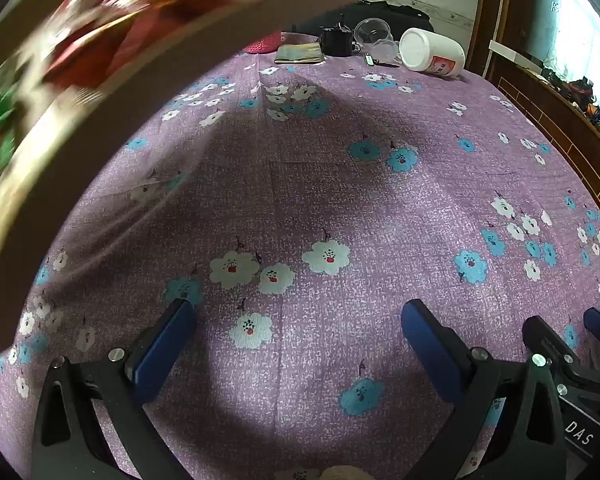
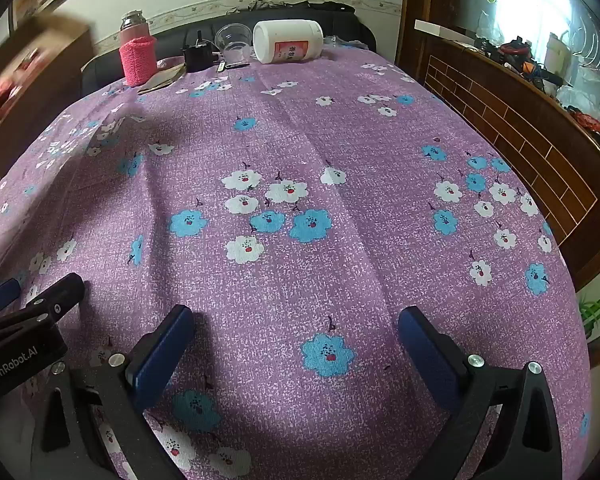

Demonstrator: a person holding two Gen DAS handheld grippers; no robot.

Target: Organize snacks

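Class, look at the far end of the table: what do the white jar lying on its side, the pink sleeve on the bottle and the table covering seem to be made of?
White jar: probably plastic, opaque, smooth, slight sheen, paper-like label.
Pink sleeve: knitted yarn, ribbed stitches show.
Table covering: woven cloth, matte, printed flowers, creased folds.

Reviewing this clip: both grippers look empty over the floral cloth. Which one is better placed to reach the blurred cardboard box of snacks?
Left, probably. The cardboard box looms large beside the open left gripper; from the open right gripper it sits small at the far left edge.
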